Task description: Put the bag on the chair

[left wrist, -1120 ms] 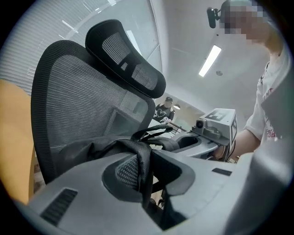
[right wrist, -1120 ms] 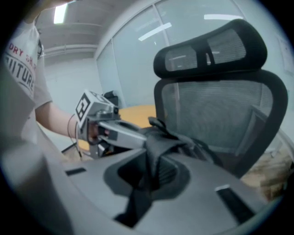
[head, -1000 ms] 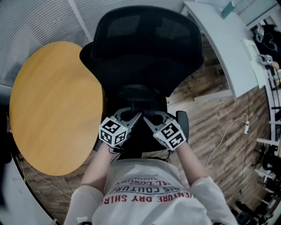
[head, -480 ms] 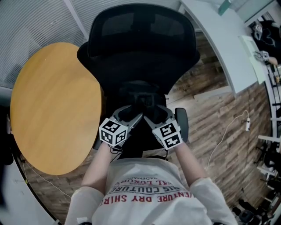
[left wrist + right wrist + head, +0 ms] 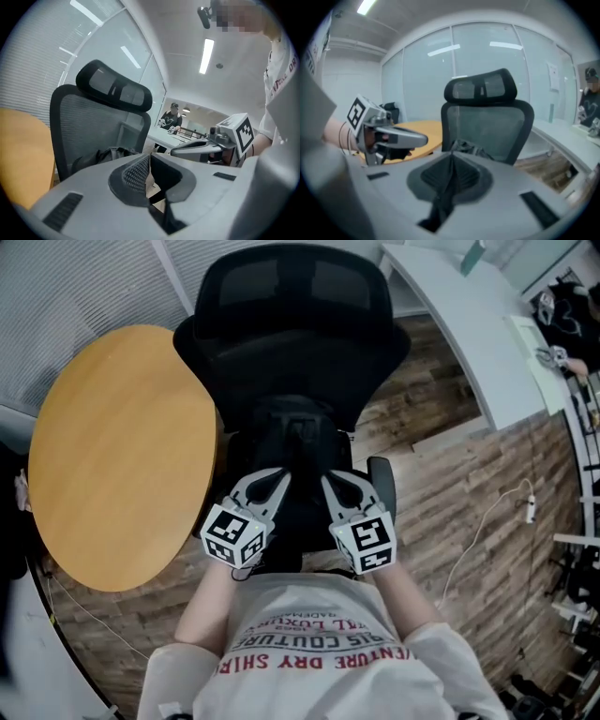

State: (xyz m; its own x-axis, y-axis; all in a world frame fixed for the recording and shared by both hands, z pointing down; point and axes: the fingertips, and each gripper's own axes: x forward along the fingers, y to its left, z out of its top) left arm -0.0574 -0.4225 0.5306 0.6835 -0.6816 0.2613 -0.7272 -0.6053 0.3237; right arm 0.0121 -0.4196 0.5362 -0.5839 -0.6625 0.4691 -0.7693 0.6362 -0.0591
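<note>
The bag [image 5: 298, 432] lies on the seat of the chair [image 5: 291, 315], slumped against the foot of the backrest, so the task looks done as things stand. The left hand-held gripper [image 5: 279, 482] and the right hand-held gripper [image 5: 328, 484] hang side by side just in front of the seat, clear of the bag. Both gripper views show each pair of jaws pressed together with nothing between them.

The bag reads as dark, soft cloth. It sags and folds instead of standing square, so it should give under a grip and droop from wherever it is lifted. It is probably not slippery or fragile, and I would guess its weight is modest. It is black on a black seat, so I cannot tell for sure where its straps or top handle run. If it needs shifting, a strap or a bunched fold near its upper edge would be the place to pinch, one gripper to each side to keep it from swinging.
</note>
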